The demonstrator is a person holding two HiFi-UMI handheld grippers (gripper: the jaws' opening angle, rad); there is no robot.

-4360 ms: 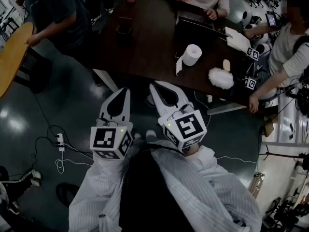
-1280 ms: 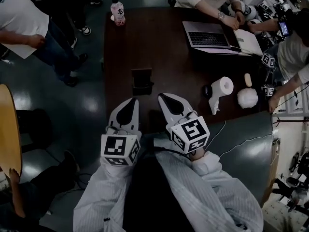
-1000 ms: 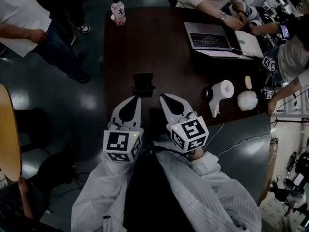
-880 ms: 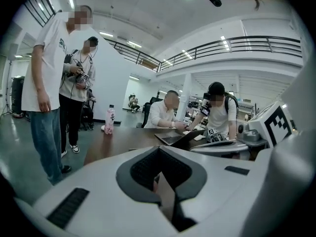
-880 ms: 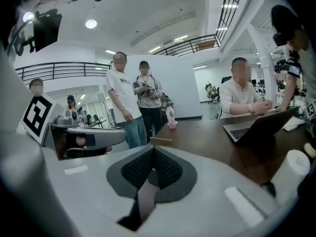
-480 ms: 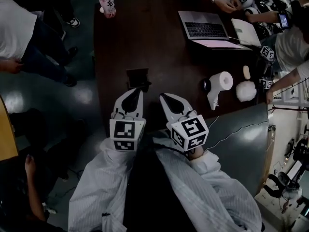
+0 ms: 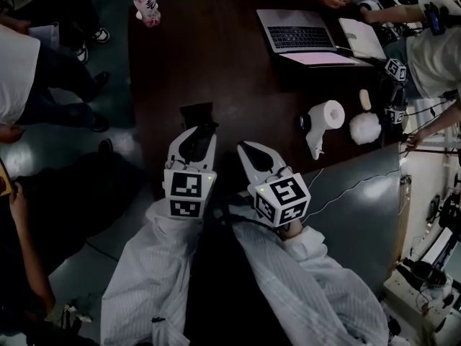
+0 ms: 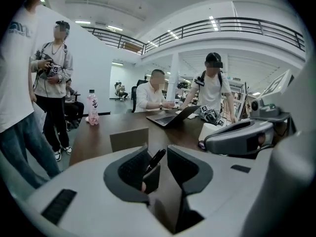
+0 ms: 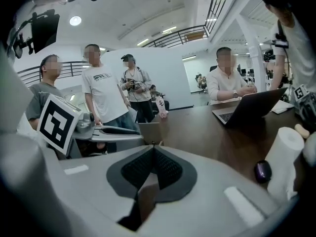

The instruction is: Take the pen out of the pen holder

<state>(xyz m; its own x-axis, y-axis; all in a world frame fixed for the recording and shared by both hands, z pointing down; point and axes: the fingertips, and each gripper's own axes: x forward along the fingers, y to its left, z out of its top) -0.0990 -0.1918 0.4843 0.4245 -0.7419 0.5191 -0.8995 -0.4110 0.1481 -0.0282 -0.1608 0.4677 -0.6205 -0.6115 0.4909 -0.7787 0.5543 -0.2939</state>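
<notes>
A small dark pen holder (image 8: 151, 177) stands near the front edge of the dark brown table (image 7: 238, 78), and a black pen (image 8: 159, 155) leans out of it. My left gripper (image 8: 156, 149) has its jaws opening on either side of the holder and pen, and the pads are not pressing on them. In the head view the left gripper (image 7: 198, 130) covers most of the holder. My right gripper (image 7: 246, 148) hovers beside it over the table edge. In its own view the right gripper (image 9: 153, 149) is shut with nothing in it.
A tan box (image 8: 129, 138) stands just behind the holder. Farther off on the table are a laptop (image 7: 299, 31), a pink bottle (image 7: 146, 4), a paper roll (image 7: 328, 115), a mouse (image 7: 305, 123) and a white fluffy thing (image 7: 365, 127). People stand at the left and sit at the far end.
The left gripper has moved forward and down to the pen holder, and its jaws have gone from shut to apart. The right gripper has sunk a little.
</notes>
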